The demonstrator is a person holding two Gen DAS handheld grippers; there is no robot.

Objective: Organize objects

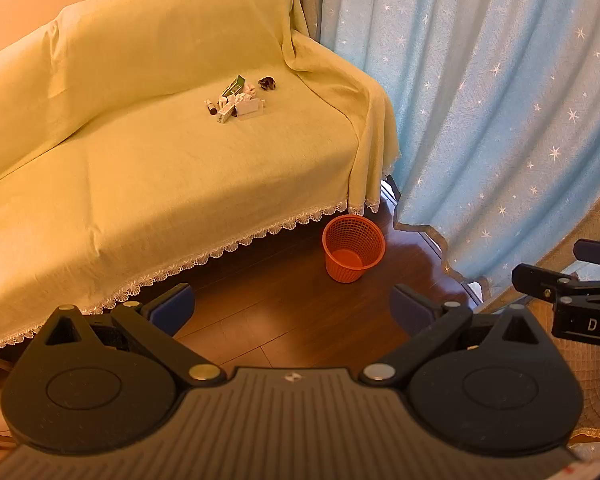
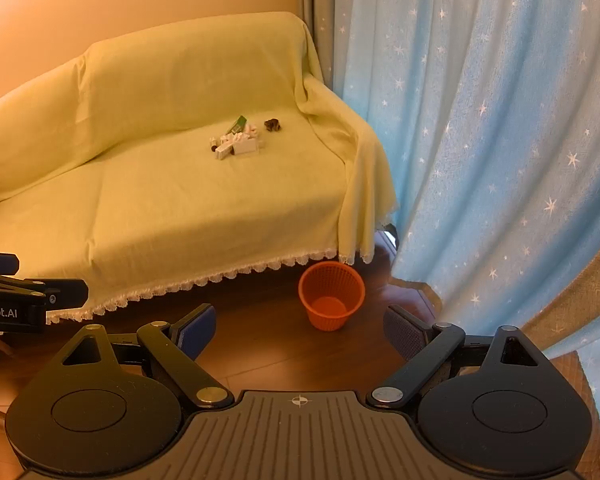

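A small heap of white boxes, tubes and a green packet [image 1: 236, 102] [image 2: 238, 140] lies on the right half of a sofa seat. A dark crumpled item [image 1: 267, 83] [image 2: 273, 124] rests just right of the heap. An orange mesh basket [image 1: 353, 248] [image 2: 331, 295] stands empty on the floor by the sofa's right front corner. My left gripper [image 1: 292, 308] hangs open above the floor, far from the heap. My right gripper [image 2: 298, 330] is open too, nothing between its blue pads, with the basket just beyond it.
The sofa [image 1: 160, 168] [image 2: 172, 200] wears a pale yellow cover with a lace hem. Blue star-patterned curtains [image 1: 500, 100] [image 2: 500, 140] hang to the right, reaching the dark wooden floor [image 1: 292, 320]. Each gripper shows at the edge of the other's view.
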